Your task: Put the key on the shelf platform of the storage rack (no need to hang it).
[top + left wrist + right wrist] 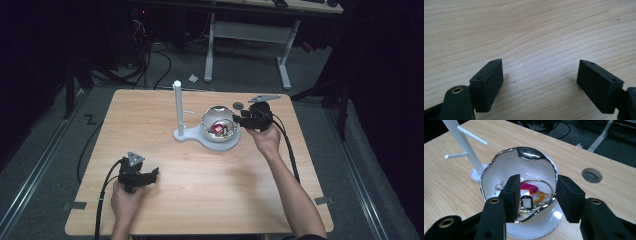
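Table (200,200) of pale wood is the largest thing we see, and we place the rest against the bowl (220,125) that sits on it, right of centre toward the far side. That bowl is shiny, silver outside and white inside with a wavy chrome rim, and it rests on the round end of a flat white base. Just left of the bowl, from the narrow end of the same base, a white stand (177,107) rises upright with thin pegs sticking out sideways. Behind the bowl to the right, a small round hole (238,105) is cut through the tabletop. Our right gripper (239,121) is at the bowl's right rim; in the right gripper view its jaws are spread apart, one over the inside of the bowl and the other outside the wall, and we cannot tell whether they touch the rim. Well in front of the bowl and to its left, our left gripper (155,172) is held low over bare wood, jaws wide apart, nothing between them. Inside the bowl lies a tangle of keyrings (530,192): a pink tag, an orange loop, a small black and white tag, and thin metal rings.
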A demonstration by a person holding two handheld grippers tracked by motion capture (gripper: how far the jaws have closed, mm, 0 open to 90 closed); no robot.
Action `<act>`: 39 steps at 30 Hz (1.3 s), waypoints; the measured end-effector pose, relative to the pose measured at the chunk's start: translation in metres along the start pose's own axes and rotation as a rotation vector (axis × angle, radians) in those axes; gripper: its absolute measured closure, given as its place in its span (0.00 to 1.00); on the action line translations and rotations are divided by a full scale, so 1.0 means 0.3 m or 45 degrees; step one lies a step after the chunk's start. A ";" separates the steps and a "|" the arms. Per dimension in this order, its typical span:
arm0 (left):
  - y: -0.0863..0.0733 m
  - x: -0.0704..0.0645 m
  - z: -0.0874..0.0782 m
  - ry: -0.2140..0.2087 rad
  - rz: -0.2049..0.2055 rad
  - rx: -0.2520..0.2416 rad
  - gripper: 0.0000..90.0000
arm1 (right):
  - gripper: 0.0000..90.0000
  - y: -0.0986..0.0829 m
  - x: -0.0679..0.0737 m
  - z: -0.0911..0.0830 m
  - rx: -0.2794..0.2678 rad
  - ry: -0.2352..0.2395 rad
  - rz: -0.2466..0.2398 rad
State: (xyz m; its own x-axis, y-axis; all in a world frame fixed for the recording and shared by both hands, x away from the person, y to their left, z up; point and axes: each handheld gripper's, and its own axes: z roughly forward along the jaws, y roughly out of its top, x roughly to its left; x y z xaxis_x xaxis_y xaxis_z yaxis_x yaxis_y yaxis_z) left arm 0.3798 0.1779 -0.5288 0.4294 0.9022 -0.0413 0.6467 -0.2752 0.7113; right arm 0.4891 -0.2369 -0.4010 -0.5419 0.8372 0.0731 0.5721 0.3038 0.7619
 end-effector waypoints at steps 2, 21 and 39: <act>0.000 0.000 0.000 0.000 0.000 0.000 0.24 | 0.59 -0.009 -0.006 -0.021 -0.011 -0.003 0.010; 0.000 0.000 0.000 0.000 0.000 0.000 0.24 | 0.57 -0.091 -0.006 -0.191 -0.076 -0.056 0.024; 0.000 0.000 0.000 0.000 -0.001 0.000 0.24 | 0.55 -0.171 0.015 -0.306 -0.114 -0.094 0.033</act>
State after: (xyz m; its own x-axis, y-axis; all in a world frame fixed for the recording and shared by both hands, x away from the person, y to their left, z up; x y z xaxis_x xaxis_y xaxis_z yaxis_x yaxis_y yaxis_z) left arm 0.3797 0.1779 -0.5288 0.4289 0.9024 -0.0414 0.6467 -0.2747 0.7115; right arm 0.4010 -0.2905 -0.3806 -0.4791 0.8764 0.0482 0.5261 0.2427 0.8151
